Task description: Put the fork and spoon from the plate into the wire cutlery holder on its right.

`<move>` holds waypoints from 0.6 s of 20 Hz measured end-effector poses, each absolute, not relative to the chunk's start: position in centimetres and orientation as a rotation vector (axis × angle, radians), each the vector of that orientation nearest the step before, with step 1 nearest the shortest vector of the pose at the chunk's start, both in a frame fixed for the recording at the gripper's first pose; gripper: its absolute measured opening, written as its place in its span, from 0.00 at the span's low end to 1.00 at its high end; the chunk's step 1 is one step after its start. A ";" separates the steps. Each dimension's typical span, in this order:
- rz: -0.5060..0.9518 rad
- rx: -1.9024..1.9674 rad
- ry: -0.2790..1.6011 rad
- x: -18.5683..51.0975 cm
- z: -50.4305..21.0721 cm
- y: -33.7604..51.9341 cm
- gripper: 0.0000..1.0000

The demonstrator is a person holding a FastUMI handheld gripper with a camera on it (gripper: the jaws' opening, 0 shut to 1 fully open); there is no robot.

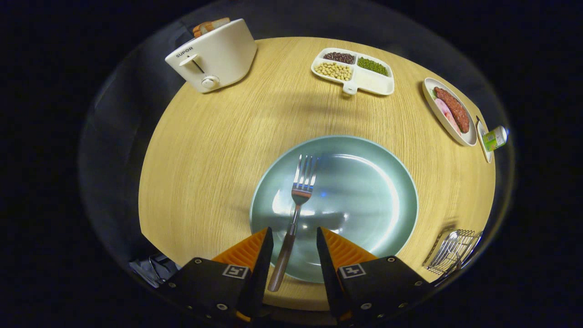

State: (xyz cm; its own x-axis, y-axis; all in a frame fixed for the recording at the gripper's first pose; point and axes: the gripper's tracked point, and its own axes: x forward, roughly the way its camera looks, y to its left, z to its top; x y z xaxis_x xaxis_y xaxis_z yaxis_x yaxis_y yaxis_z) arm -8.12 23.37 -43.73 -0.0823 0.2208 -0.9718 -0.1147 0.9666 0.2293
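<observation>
1. Nearest are the two fingers of the gripper (294,243), spread apart with a clear gap between them; neither finger touches anything.
2. Between the fingers lies the handle of the fork (291,217). Its dark handle end is close to the left finger, just over the near rim of the plate, and I see a small gap between them.
3. Long axis of the fork runs away from the gripper, leaning a little to the right. The tines point to the far side, and the handle points back toward the fingers.
4. The fork rests on the pale green plate (364,191), in its left half. The plate is round and shiny.
5. To the right of the plate, apart from it, stands the wire cutlery holder (455,256), and something of metal seems to lie in it, but I cannot tell what.
6. All stands on a table (209,150) with a light wood grain.
7. Further away, at the far left, is a white toaster (214,57) with bread in the slot. At the far middle is a divided dish (353,70) with beans, and at the far right a plate with meat (448,111) and a small green bottle (494,138).
8. Around the table the room is dark.
</observation>
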 end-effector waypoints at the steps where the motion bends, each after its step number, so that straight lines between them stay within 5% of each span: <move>1: 0.271 0.084 1.644 -8.2 -44.0 23.5 0.49; 7: 0.202 0.096 1.687 -7.9 -45.5 23.8 0.14; 12: 0.193 0.139 1.646 -7.3 -45.3 23.4 0.04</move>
State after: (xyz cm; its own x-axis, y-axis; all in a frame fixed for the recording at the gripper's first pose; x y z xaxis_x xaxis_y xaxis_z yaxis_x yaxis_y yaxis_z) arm -7.35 23.41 -45.35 -0.0843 0.2058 -0.9750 -0.0252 0.9777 0.2085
